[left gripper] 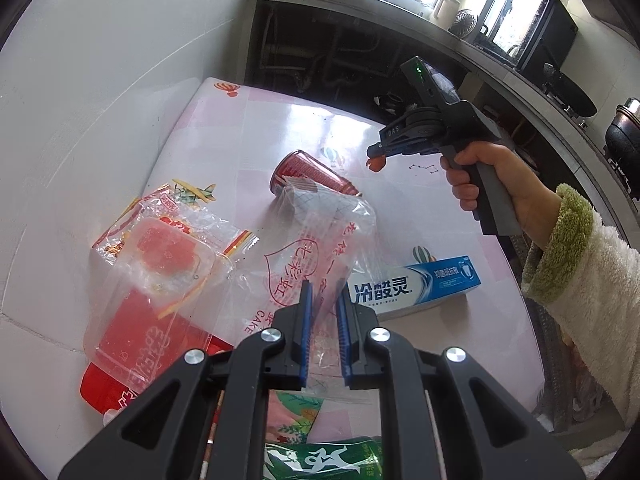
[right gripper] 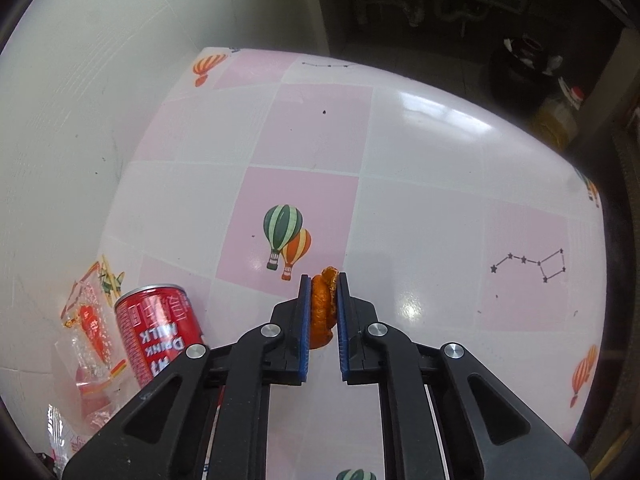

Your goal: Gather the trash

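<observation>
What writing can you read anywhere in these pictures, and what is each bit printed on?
"冷酸灵": big white letters on the blue toothpaste box.
"CAKE": red print on the clear plastic bag in the left gripper; its other red characters are too distorted to read.
"MILK DRINK": white letters, seen upside down, on the red can.
"DAS": small mark on the right gripper.
Print on the red packet and green can: unreadable.

My right gripper pinches a curled orange peel above the pink-checked worktop. My left gripper clamps a clear cake bag. A red can lies tipped beside it, a blue toothpaste box lies flat, and a red wrapper with a clear tray lies crumpled left.
</observation>
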`<state>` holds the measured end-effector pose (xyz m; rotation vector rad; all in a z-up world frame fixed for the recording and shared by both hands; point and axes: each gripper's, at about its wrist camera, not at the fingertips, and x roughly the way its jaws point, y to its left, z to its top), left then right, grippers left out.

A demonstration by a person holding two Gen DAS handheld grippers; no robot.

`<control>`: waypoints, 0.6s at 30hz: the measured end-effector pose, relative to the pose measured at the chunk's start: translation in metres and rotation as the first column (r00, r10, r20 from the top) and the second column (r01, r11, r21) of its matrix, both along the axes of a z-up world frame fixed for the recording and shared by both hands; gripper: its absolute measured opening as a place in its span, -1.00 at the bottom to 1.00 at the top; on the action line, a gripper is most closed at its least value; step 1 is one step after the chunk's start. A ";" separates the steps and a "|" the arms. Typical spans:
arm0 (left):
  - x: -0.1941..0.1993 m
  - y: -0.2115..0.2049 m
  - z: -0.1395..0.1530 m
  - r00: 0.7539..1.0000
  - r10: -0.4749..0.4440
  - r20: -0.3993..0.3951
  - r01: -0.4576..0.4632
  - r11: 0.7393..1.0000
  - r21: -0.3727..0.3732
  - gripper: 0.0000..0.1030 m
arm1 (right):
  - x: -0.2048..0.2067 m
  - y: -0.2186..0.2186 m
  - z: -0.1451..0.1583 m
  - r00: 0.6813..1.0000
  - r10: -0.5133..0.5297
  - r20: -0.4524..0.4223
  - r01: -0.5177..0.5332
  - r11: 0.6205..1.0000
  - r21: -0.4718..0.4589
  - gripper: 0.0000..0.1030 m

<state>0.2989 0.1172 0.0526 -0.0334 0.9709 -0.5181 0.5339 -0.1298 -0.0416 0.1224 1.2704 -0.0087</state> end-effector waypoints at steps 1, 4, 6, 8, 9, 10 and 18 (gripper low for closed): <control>-0.004 -0.001 0.004 1.000 0.000 0.008 0.000 1.000 -0.002 -0.79 | -0.008 -0.001 0.009 1.000 0.007 0.018 -0.007 1.000 0.000 -0.81; -0.017 -0.004 0.017 0.999 -0.006 0.037 0.007 1.000 -0.006 -0.79 | -0.036 -0.006 0.036 0.998 0.027 0.063 -0.028 0.999 0.017 -0.81; -0.029 -0.008 0.027 0.998 -0.013 0.067 0.013 1.000 -0.003 -0.79 | -0.056 -0.011 0.053 0.995 0.039 0.094 -0.042 0.998 0.037 -0.82; -0.041 -0.013 0.036 0.995 -0.023 0.099 0.023 1.000 0.000 -0.79 | -0.080 -0.015 0.071 0.990 0.049 0.132 -0.057 0.997 0.055 -0.82; -0.046 -0.017 0.040 0.993 -0.029 0.113 0.029 1.000 0.000 -0.79 | -0.092 -0.021 0.080 0.987 0.055 0.149 -0.066 0.996 0.065 -0.82; -0.052 -0.020 0.044 0.991 -0.035 0.126 0.035 0.999 0.000 -0.79 | -0.109 -0.025 0.090 0.983 0.057 0.173 -0.072 0.994 0.077 -0.82; -0.102 -0.063 0.063 0.974 -0.112 0.195 0.124 0.991 -0.049 -0.79 | -0.237 -0.062 0.143 0.940 -0.018 0.342 -0.043 0.985 0.169 -0.82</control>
